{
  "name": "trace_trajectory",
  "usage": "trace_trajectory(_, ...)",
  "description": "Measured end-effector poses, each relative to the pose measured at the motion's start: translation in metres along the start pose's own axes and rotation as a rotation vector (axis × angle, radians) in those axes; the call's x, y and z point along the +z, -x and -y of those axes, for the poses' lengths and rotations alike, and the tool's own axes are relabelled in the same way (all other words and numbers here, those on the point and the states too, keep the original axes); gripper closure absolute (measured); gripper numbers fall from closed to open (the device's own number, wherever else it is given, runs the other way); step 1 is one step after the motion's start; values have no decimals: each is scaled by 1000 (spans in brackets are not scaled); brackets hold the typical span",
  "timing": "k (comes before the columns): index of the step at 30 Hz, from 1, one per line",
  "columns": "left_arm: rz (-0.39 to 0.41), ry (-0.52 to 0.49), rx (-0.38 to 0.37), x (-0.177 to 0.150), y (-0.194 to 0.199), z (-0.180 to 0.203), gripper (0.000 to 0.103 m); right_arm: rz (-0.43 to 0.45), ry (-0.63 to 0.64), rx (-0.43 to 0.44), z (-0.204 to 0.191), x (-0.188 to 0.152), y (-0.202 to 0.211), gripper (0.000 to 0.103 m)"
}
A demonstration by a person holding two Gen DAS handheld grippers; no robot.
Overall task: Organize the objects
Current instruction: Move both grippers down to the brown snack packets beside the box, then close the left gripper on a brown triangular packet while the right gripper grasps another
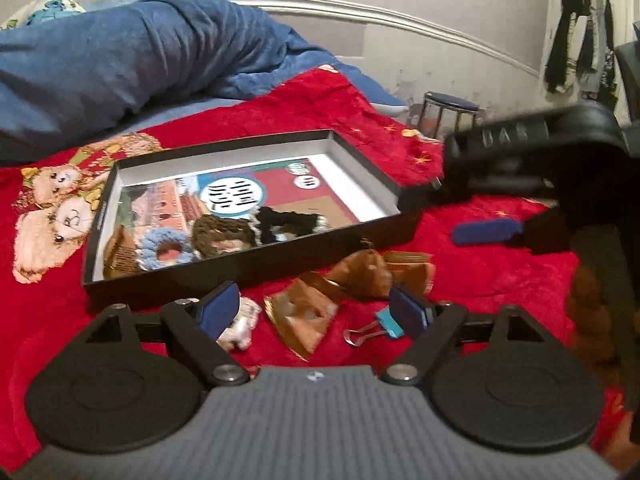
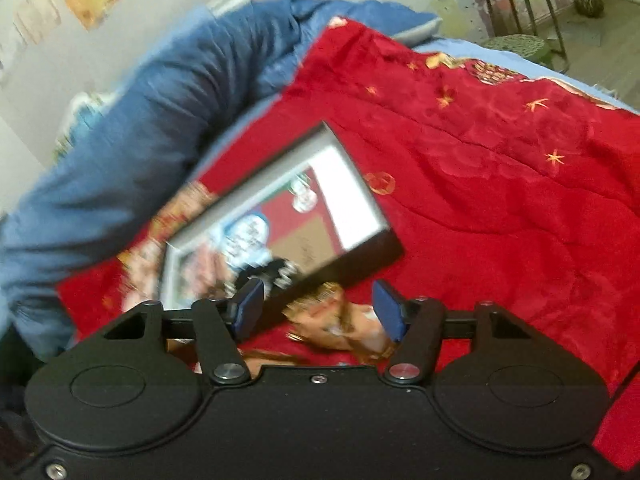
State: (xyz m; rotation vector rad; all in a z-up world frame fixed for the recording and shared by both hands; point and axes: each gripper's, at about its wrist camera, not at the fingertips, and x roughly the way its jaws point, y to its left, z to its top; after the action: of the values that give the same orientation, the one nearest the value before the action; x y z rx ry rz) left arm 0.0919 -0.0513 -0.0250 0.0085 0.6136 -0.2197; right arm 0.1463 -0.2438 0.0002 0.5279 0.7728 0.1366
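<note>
Bedroom setup, with everything spread on a bed under a red blanket (image 1: 320,92) and a blue duvet (image 1: 120,52) bunched up behind. Sitting on the blanket is a shallow black box (image 1: 248,268) that already has some crocheted scrunchies (image 1: 164,246) in it, so I'd guess that's where the loose stuff is meant to end up. Still outside it, just in front of the near wall: brown crinkly wrappers (image 1: 316,312), a small teal binder clip (image 1: 374,328) and a little white thing I can't make out. The left hand-held gripper (image 1: 316,312) hangs over the wrappers with its jaws spread wide and nothing in them. The right hand-held gripper (image 2: 318,312) is about half open over the same brown pile, also empty as far as the blur lets me see. My take: the wrappers are featherlight and floppy, probably slick, so pinch a bunched fold rather than a flat edge. The clip is stiff and small; grab across the teal body, not the wire handles.
</note>
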Motion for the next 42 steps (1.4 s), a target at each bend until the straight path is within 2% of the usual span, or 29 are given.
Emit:
trace_trajectory(3, 10, -25, -21, 0, -11, -1, 24, -18, 12, 14, -4, -7, -10, 44)
trace_trajectory(5, 8, -56, 3, 0, -19, 1, 28, -15, 31, 34, -9, -12, -16, 44)
trace_trajectory(9, -16, -15, -6, -5, -30, -6, 36, -11, 120, 30, -22, -18, -29, 46)
trace_trajectory(15, -93, 75, -20, -12, -44, -20, 38, 9, 118, 33, -27, -20, -34, 46)
trace_trajectory(17, -105, 105, -35, -16, -44, -22, 38, 23, 119, 14, -27, -19, -29, 46)
trace_trajectory(19, -104, 93, -35, -18, -43, -20, 40, 25, 106, -45, -23, -17, -20, 46)
trace_trajectory(22, -123, 57, -61, -19, -42, -15, 44, 0, 22, -115, -8, -22, -11, 46)
trace_trajectory(25, -94, 53, -73, -21, -37, -10, 47, -37, -25, -117, 2, -24, -17, 46)
trace_trajectory(27, -83, 55, -83, -21, -37, -8, 47, -34, 1, -131, 0, -26, -21, 46)
trace_trajectory(31, -61, 36, -50, -21, -44, -4, 46, -28, 50, -188, -1, -28, -31, 46)
trace_trajectory(36, -50, 46, -31, -20, -58, -2, 47, -44, 11, -205, 7, -26, -44, 46)
trace_trajectory(37, -50, 37, -27, -20, -58, -1, 49, -39, 4, -207, 8, -25, -45, 46)
trace_trajectory(38, -46, 27, -18, -21, -59, 0, 59, -37, 2, -207, 9, -25, -46, 48)
trace_trajectory(42, -54, 33, -5, -20, -58, -1, 69, -43, -1, -207, 6, -26, -52, 53)
